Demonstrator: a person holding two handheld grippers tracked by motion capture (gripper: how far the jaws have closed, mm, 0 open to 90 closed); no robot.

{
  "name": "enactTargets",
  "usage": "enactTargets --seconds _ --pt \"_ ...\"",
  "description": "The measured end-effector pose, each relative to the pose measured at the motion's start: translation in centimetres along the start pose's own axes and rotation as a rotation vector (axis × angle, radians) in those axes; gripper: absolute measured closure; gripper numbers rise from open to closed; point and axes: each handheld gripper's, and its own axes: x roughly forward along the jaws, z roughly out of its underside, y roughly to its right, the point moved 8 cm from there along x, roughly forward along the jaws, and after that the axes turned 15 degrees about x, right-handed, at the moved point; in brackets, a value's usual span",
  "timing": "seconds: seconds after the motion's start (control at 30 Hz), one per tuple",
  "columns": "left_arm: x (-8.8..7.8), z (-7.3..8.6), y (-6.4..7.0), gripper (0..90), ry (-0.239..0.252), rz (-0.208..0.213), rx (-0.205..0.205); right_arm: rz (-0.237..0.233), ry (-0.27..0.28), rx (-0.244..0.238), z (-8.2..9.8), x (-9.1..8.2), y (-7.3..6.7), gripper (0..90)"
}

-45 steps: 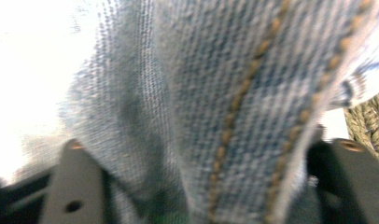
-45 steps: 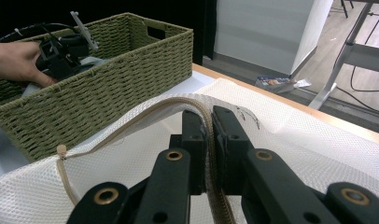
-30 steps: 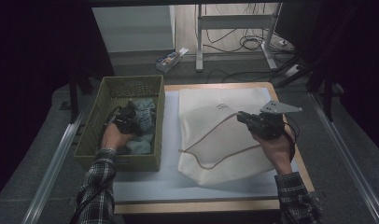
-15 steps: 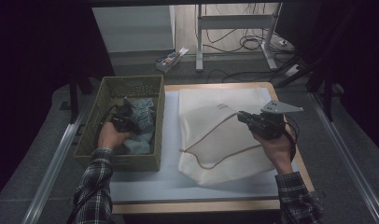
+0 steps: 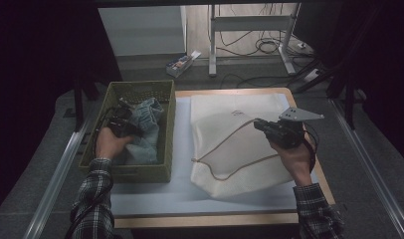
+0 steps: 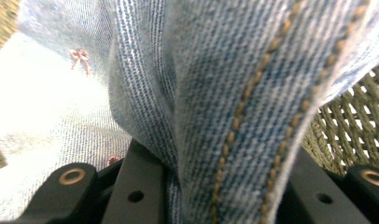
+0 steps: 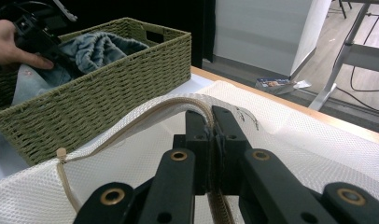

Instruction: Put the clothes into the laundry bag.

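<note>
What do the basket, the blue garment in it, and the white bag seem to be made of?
The basket looks like woven fibre, perhaps seagrass or paper cord, in matt olive green: its plaited strands show. The blue garment seems to be denim: twill ribs and tan topstitching. The white bag appears to be fine synthetic mesh, with a small grid of holes and a beige zipper edge.

Left gripper (image 5: 124,124): held low at the left, forearm reaching in from the near edge, plaid sleeve; jaws have just been closing and pinch a fold of fabric between them. Right gripper (image 5: 262,125): at the right, pointing left, raised; jaws fully closed, pinching a thin edge.
</note>
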Motion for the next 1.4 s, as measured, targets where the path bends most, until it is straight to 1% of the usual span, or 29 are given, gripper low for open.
enactTargets --seconds 0.07,0.2,0.27,0.5,0.57,0.7,0.83,0.87,0.9,1.07,1.13,1.2,1.27,1.4 --pt "-0.6 0.0 -0.2 71.0 0.031 -0.006 -0.008 -0.001 0.002 -0.001 0.0 0.0 0.0 84.9" --pt "-1.6 0.0 -0.4 71.2 0.079 -0.017 -0.005 -0.001 0.0 -0.002 0.0 0.0 0.0 84.9" --pt "-2.1 0.0 -0.5 71.3 0.11 -0.015 -0.007 0.002 -0.001 -0.003 0.0 0.0 0.0 84.9" --pt "-3.9 -0.4 -0.6 71.5 0.218 -0.035 -0.002 0.001 0.001 -0.001 0.0 0.1 -0.1 84.9" --pt "-4.4 -0.5 -0.6 71.5 0.246 -0.035 -0.004 0.001 0.001 -0.001 0.0 0.1 -0.1 84.8" --pt "-5.6 -0.7 -0.7 71.6 0.295 -0.055 -0.002 0.002 0.002 -0.002 0.0 0.0 0.0 84.8" --pt "-6.6 -0.8 -0.6 71.5 0.342 -0.057 0.004 0.003 0.002 -0.002 0.0 0.0 0.0 84.8" --pt "-6.9 -0.8 -0.5 71.5 0.356 -0.066 0.01 0.002 0.002 -0.002 0.0 0.0 -0.1 84.8" --pt "-7.1 -0.8 -0.5 71.5 0.364 -0.064 0.01 0.002 0.002 -0.002 0.0 0.0 -0.1 84.8" --pt "-8.0 -0.8 -0.3 71.5 0.414 -0.084 0.021 0.002 0.004 -0.004 0.0 0.0 -0.1 84.7" --pt "-8.5 -0.9 -0.2 71.5 0.441 -0.094 0.027 0.002 0.002 -0.002 0.0 0.0 -0.1 84.7" --pt "-8.8 -1.0 -0.1 71.5 0.472 -0.092 0.026 0.005 0.002 -0.003 0.0 0.0 0.0 84.7" --pt "-9.3 -1.0 0.1 71.5 0.5 -0.097 0.034 0.005 0.002 -0.003 0.0 0.0 0.0 84.7" --pt "-10.1 -1.1 0.5 71.4 0.528 -0.096 0.046 0.003 0.004 -0.001 0.0 0.0 0.0 84.7"
